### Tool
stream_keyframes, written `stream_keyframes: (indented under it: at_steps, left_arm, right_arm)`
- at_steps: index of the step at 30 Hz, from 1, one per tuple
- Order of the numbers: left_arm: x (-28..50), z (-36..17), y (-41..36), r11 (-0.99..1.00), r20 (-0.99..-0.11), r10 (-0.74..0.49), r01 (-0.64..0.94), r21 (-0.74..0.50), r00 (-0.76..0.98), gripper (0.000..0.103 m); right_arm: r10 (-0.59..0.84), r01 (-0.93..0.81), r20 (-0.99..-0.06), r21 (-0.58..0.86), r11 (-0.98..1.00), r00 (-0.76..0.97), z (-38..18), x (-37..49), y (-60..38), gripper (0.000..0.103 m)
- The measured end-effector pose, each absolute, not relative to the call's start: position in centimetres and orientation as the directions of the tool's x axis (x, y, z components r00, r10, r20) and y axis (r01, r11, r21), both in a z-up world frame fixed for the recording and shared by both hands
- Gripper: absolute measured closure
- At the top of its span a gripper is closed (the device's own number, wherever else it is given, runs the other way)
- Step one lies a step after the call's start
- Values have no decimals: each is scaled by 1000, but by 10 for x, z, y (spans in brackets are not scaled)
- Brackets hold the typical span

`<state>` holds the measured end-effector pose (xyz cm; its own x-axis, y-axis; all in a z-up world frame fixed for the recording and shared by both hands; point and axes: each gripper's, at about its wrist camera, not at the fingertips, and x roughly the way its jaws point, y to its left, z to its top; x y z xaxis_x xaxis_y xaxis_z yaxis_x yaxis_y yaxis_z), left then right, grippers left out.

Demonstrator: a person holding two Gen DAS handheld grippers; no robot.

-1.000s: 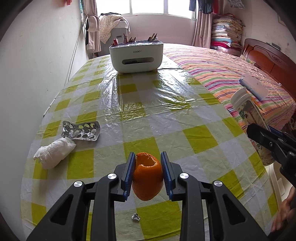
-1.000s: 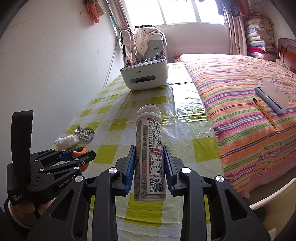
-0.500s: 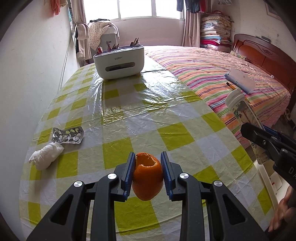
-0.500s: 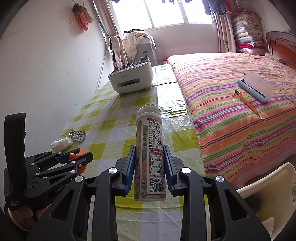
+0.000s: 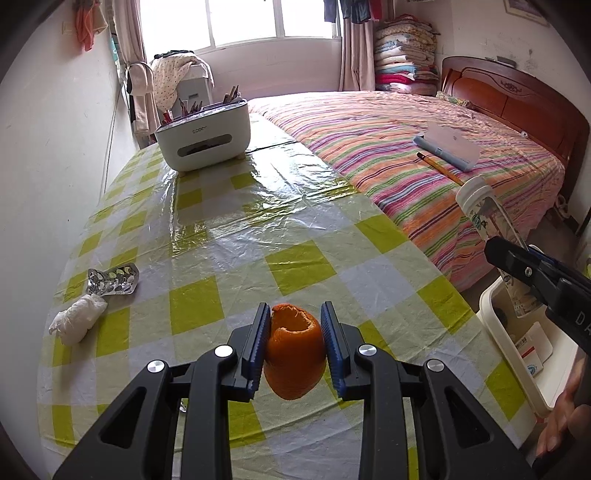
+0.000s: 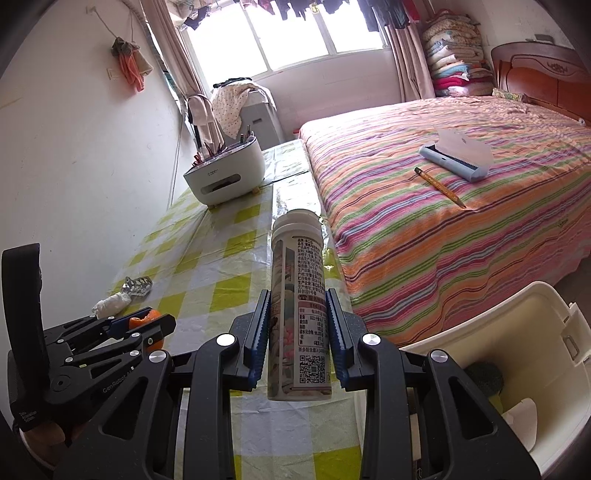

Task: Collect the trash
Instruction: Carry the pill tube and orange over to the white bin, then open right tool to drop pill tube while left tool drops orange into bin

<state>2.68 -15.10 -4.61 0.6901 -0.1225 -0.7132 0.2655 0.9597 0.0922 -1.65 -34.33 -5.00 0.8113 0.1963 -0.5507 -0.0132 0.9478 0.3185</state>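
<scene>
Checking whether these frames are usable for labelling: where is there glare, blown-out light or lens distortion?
Left wrist view: window blown out, glare streaks on the plastic table cover, fisheye bends the wall, corners vignetted. Right wrist view: window overexposed too, bed curved by the lens, bottle label sharp.

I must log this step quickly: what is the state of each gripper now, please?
Left gripper: closed on the orange peel.
Right gripper: closed on the white bottle.
</scene>
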Motion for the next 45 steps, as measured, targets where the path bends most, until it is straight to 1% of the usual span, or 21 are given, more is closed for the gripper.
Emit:
stream_keyframes:
  at_steps: [18, 30, 43, 44, 45]
  left_arm:
    - [7, -42, -195, 934, -706, -176, 342, 100, 686, 75]
    - [-4, -34, -218, 917, -694, -233, 391, 75, 681, 75]
    - [-19, -28, -236, 895, -680, -278, 440, 74, 679, 75]
    - [-19, -28, -237, 894, -680, -280, 442, 73, 678, 75]
    - [-20, -28, -238, 894, -680, -281, 443, 72, 677, 75]
  right_arm:
    - [42, 171, -506, 366, 915, 861, -52, -56, -393, 75]
    - [-68, 288, -483, 399, 871, 873, -52, -78, -420, 75]
    - [-130, 346, -431, 474, 810, 893, -52, -102, -442, 75]
    - [-137, 352, -429, 475, 807, 893, -52, -103, -443, 72]
    - [-140, 353, -425, 479, 803, 894, -52, -106, -443, 72]
